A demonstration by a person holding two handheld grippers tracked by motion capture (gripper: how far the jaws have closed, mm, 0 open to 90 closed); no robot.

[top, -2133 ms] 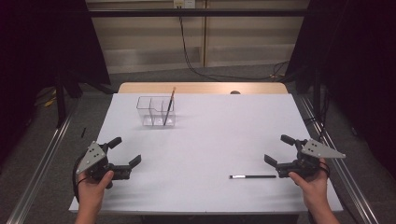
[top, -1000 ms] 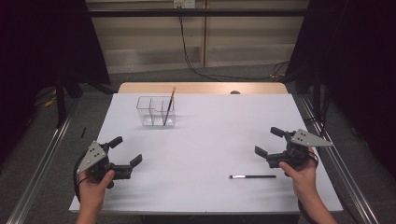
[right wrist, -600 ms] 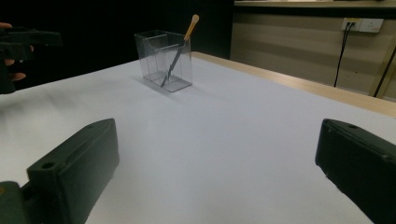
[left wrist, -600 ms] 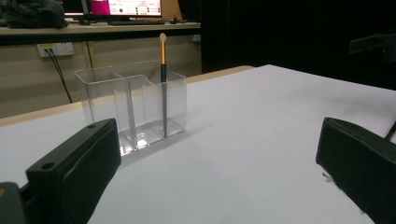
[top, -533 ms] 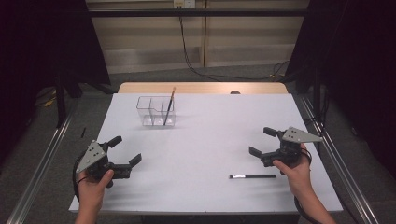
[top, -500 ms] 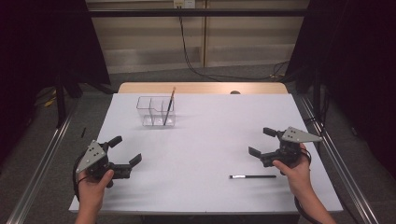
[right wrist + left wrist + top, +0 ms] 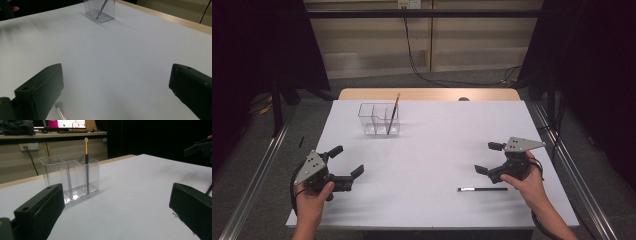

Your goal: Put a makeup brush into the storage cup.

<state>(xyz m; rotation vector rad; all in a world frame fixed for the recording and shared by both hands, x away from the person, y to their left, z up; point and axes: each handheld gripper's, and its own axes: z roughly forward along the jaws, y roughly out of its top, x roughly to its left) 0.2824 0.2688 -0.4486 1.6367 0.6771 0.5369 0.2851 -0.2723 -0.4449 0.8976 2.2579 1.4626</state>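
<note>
A clear plastic organiser (image 7: pixel 379 119) with compartments stands at the table's far left; a dark brush with a gold ferrule (image 7: pixel 392 114) leans in its right compartment. The left gripper view shows the organiser (image 7: pixel 68 178) and the brush (image 7: pixel 86 162) ahead. A thin black pen (image 7: pixel 482 189) lies on the white table near the front right. My right gripper (image 7: pixel 488 158) hovers open just above and behind the pen; a bit of the pen (image 7: pixel 60 113) shows by its left jaw. My left gripper (image 7: pixel 346 161) rests open at the front left, empty.
A white sheet covers the table (image 7: pixel 437 145), with a wooden strip (image 7: pixel 427 94) along the far edge. Metal rails (image 7: pixel 257 172) run along both sides. Cables (image 7: pixel 417 55) hang down the back wall. Broad bare surface lies between the grippers.
My right gripper has moved left and forward across the table, from the right edge to just above the pen. The left gripper, pen and organiser have stayed put.
</note>
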